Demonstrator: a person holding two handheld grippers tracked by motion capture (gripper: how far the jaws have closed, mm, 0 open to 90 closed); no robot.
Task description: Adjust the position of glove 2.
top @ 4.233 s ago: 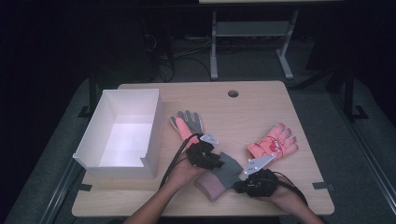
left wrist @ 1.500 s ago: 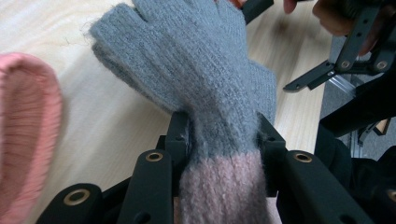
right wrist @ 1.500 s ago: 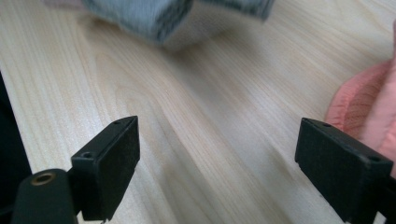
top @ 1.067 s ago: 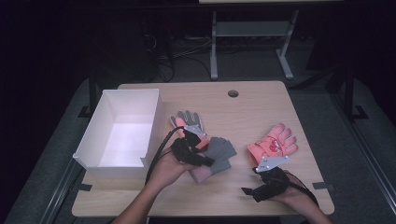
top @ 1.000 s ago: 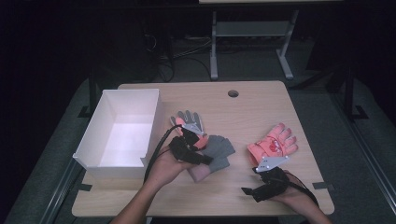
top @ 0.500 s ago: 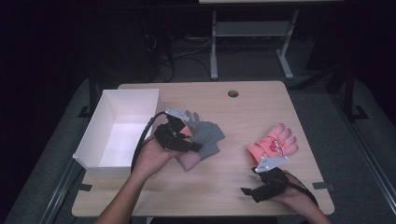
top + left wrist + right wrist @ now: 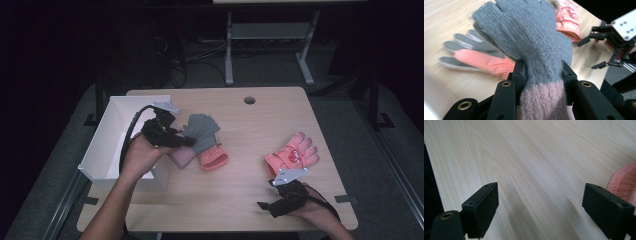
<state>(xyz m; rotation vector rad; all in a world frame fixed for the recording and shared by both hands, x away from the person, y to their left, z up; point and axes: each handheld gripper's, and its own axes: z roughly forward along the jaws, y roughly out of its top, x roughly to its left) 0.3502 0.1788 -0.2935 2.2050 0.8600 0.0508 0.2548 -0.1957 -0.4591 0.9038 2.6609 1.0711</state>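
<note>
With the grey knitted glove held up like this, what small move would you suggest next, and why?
Probably carry it a little further left, over the white rectangular box. The left hand-held gripper is shut on the grey knitted glove with the pink cuff, lifted above the wooden table right beside the box's open top.

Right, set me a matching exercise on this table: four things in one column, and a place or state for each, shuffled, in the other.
Things:
1. grey knit glove
2. coral glove with the grey palm
3. white box
4. right gripper

Places or states:
A. jaws open over bare wood, holding nothing
B. lying flat on the table below the lifted glove
C. clamped at the cuff in the left gripper
D. standing at the table's left edge

Pairs: 1-C, 2-B, 3-D, 4-A
</note>
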